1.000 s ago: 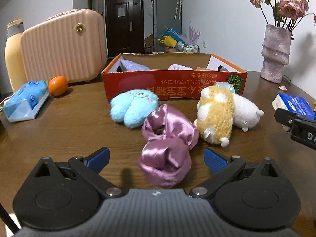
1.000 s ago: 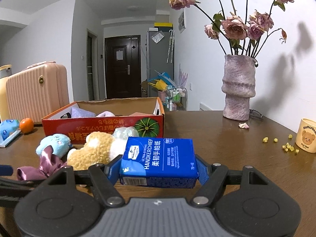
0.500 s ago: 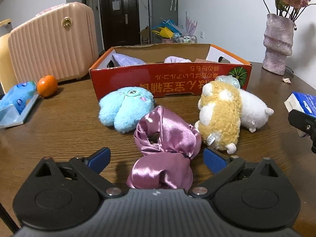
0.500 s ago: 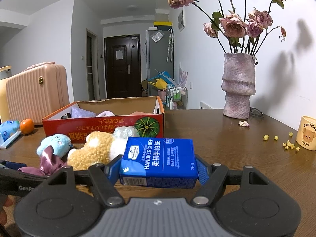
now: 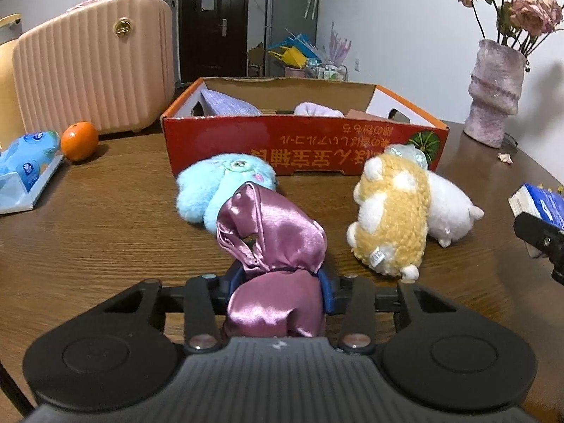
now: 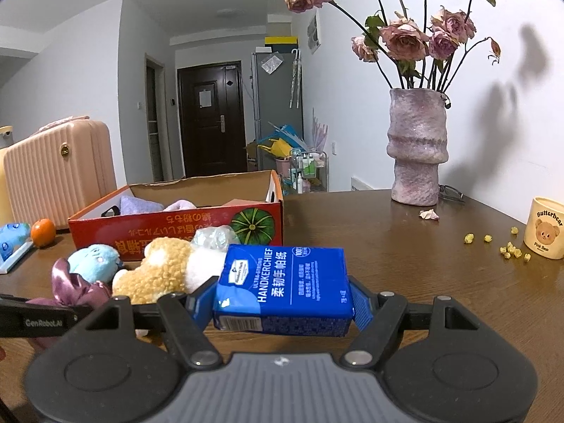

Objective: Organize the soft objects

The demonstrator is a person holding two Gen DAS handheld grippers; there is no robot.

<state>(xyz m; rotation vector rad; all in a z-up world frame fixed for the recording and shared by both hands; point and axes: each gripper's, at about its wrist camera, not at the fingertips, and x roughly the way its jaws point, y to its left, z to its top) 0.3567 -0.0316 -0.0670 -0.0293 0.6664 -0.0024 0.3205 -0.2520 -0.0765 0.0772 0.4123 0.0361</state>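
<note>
Task partly done: two pale soft items apparently already lie in the red box (image 5: 303,148) at 12 o'clock; left gripper (image 5: 278,290) pinches the satin pouch (image 5: 275,246); right gripper (image 6: 282,303) clamps the tissue pack (image 6: 285,285); blue plush (image 5: 215,190) and yellow plush (image 5: 391,218) remain on the table (image 5: 105,232).

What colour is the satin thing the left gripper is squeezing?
The satin scrunchie is shiny mauve pink, seen best in the left wrist view.

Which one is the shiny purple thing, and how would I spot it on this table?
Start at the red cardboard box on the wooden table. In front of it lie a blue plush and a yellow plush; nearer the camera the left gripper pinches the purple satin scrunchie. It alone is glossy, not fluffy.
</note>
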